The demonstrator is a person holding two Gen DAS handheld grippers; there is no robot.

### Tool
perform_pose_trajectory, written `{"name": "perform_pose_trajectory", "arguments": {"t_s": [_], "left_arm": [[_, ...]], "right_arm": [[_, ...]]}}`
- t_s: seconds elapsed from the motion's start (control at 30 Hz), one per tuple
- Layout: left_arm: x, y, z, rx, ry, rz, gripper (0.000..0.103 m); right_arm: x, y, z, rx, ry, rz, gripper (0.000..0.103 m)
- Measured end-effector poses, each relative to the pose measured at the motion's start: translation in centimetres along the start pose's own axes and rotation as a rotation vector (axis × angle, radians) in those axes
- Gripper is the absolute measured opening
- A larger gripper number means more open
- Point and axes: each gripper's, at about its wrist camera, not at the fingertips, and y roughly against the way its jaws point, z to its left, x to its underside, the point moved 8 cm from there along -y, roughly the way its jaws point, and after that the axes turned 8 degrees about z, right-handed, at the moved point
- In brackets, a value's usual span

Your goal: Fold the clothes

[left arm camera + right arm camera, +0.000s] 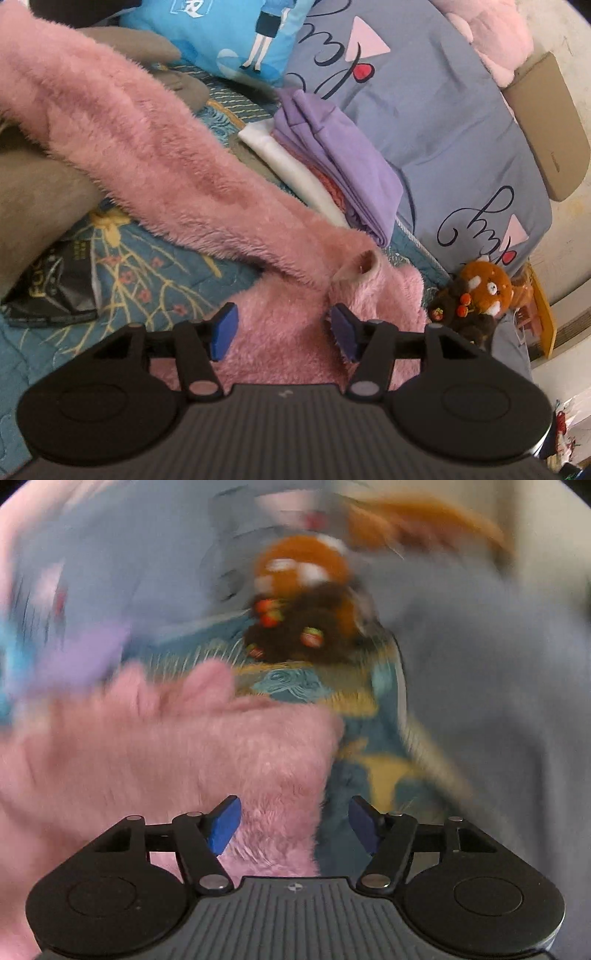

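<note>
The left gripper (283, 330) has its jaws apart over the fluffy pink garment (192, 177), clamping nothing. That garment stretches toward ten o'clock across the patterned bedspread (122, 266). A folded purple pile (343, 162) lies at one o'clock and a plush toy (480, 291) at three. The right gripper (294, 821) also stands apart, empty, at the pink garment's edge; its view is blurred.

Bed with teal floral quilt (122, 258) (daylit), pale wall (569, 229) beyond.
</note>
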Motion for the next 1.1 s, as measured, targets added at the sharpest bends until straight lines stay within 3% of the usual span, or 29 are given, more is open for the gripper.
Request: {"name": "perform_pose_trajectory", "arguments": {"t_s": [0.1,0.17,0.2,0.33,0.47,0.57,0.63,0.73,0.87,0.9,1.0,1.1], "left_arm": [[0.0,-0.5,-0.3,0.004,-0.009,0.011,0.064],[0.1,-0.7,-0.2,0.012,0.001,0.020,0.064],[0.1,-0.8,-0.1,0.016,0.003,0.021,0.064],[0.3,-1.2,-0.4,-0.016,-0.042,0.021,0.064],[0.5,-1.3,-0.7,-0.022,-0.067,0.022,0.064],[0.7,-1.4,-0.9,-0.024,-0.078,0.026,0.064],[0.7,-1.5,-0.9,-0.033,-0.083,0.026,0.064],[0.6,-1.5,-0.6,-0.039,-0.068,0.025,0.064],[0.1,-0.8,0.1,-0.083,-0.045,-0.016,0.064],[-0.2,-0.2,0.3,-0.111,-0.048,-0.059,0.064],[-1.2,2.1,1.0,-0.184,-0.047,-0.186,0.066],[-1.9,2.9,2.1,-0.226,-0.019,-0.226,0.069]], "right_arm": [[0.4,-2.9,-1.0,-0.158,-0.257,0.043,0.059],[0.9,-4.5,-0.3,-0.213,-0.280,0.112,0.021],[0.9,-4.5,0.3,-0.204,-0.242,0.127,0.017],[0.1,-2.5,1.8,-0.029,-0.006,0.093,0.013],[0.0,-1.7,0.1,0.165,0.049,0.087,0.012],[0.9,-2.7,1.1,0.220,0.119,0.124,0.015],[0.8,-2.7,2.3,0.275,0.167,0.112,0.023],[0.3,-0.3,3.5,0.407,0.213,0.002,0.047],[0.8,3.7,9.6,0.466,0.487,-0.230,0.066],[1.5,4.0,11.9,0.415,0.574,-0.253,0.066],[5.0,3.4,20.0,0.141,0.843,-0.229,0.066],[8.8,1.8,26.6,-0.006,1.040,-0.215,0.066]]}}
